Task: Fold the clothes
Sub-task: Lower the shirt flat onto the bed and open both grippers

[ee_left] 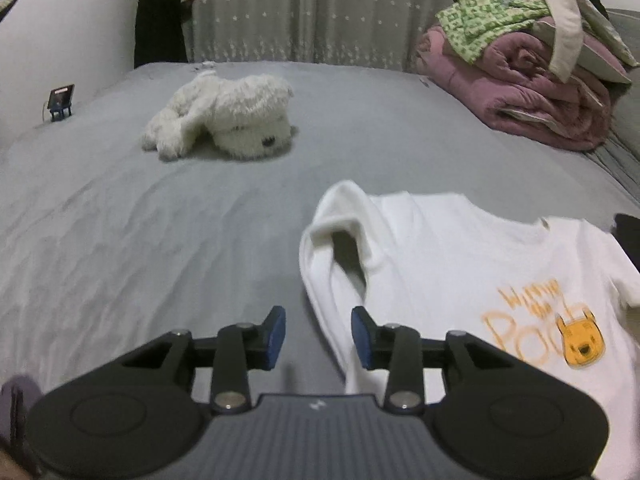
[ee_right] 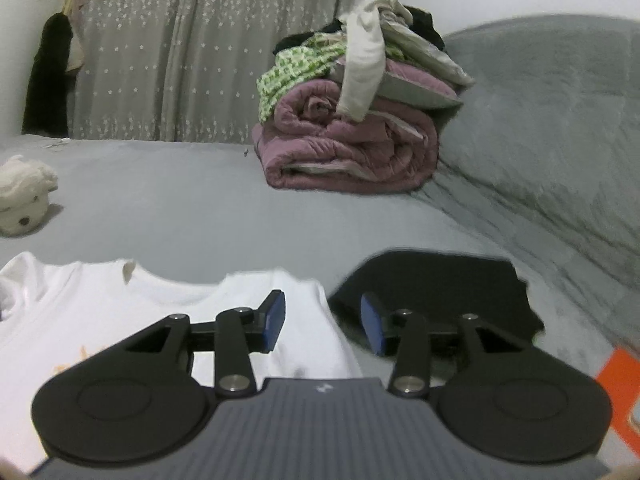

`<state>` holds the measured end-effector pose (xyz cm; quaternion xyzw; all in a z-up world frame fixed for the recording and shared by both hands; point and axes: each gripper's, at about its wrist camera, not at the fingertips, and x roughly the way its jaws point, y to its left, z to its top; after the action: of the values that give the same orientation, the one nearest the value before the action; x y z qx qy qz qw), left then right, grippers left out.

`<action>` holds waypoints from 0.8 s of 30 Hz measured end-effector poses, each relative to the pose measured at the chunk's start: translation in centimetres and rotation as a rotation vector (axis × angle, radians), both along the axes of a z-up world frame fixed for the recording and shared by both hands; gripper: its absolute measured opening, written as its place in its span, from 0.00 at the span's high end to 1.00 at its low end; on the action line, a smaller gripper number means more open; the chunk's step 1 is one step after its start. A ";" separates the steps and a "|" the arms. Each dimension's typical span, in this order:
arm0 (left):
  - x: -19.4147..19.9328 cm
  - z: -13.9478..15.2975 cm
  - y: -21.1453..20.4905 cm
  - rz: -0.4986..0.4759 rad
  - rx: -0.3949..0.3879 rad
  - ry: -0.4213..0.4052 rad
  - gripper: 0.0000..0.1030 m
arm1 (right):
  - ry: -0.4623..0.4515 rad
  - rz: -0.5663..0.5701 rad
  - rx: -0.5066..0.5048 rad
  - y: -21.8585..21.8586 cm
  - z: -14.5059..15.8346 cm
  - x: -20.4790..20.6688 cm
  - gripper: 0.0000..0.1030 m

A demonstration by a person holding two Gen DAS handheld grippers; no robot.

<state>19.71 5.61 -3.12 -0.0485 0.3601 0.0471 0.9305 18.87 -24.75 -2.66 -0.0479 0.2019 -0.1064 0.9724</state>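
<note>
A white T-shirt point(ee_left: 460, 264) with an orange bear print lies spread on the grey bed point(ee_left: 120, 220). Its left sleeve is folded and rumpled. My left gripper point(ee_left: 319, 336) hovers open over the shirt's left edge, nothing between its blue pads. In the right wrist view the same T-shirt point(ee_right: 160, 312) lies at lower left. My right gripper point(ee_right: 323, 326) stands open above the shirt's right sleeve edge, beside a dark folded garment point(ee_right: 436, 288).
A white plush dog point(ee_left: 224, 116) lies mid-bed. A rolled pink quilt point(ee_right: 348, 148) topped with a heap of clothes point(ee_right: 360, 44) sits at the back. A grey blanket point(ee_right: 552, 128) rises on the right. An orange item point(ee_right: 620, 384) shows at the right edge. A small phone stand point(ee_left: 61, 101) sits far left.
</note>
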 end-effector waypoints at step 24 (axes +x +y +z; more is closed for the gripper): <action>-10.2 -2.8 2.6 -0.078 -0.202 0.134 0.51 | 0.201 0.017 0.292 -2.0 -3.0 -11.5 0.46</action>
<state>9.50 8.19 -5.95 -0.1245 0.4258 -0.0227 0.8959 7.35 -26.78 -5.63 0.0817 0.3110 -0.0623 0.9449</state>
